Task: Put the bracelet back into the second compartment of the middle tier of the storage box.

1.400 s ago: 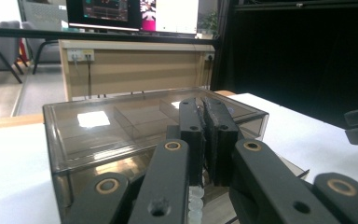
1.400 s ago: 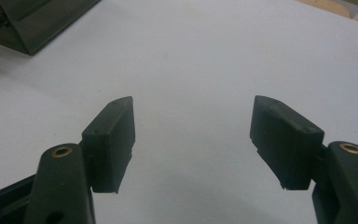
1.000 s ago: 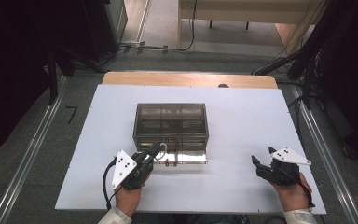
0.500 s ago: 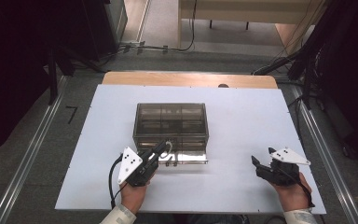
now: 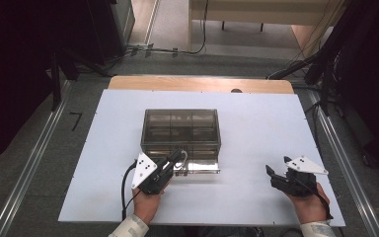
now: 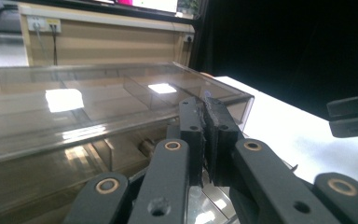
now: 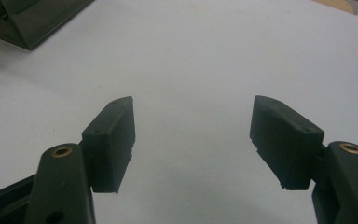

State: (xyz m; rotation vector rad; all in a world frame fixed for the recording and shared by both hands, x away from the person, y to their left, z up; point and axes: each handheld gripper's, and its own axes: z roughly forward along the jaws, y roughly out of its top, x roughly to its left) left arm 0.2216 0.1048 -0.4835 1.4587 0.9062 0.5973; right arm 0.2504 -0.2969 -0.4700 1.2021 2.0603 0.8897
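The white table (image 5: 256, 128) spreads ahead of both grippers, with a strip of bare wood along its far edge. On it stands a smoky clear plastic box (image 5: 180, 129) with inner compartments, directly ahead of the left gripper and well off to the far left of the right one. A shiny drawer (image 5: 203, 167) juts from the near face of the box, pulled partly out, just beside the left gripper's tips. The left gripper (image 5: 179, 157), held in a hand (image 5: 145, 203) at the near edge, reaches to the front of that drawer; in the left gripper view its jaws stand pressed together against the box front, clenched, though what lies between them I cannot tell. The right gripper (image 5: 272, 174) rests in the other hand (image 5: 308, 207) over bare table, its jaws spread wide with nothing between them.
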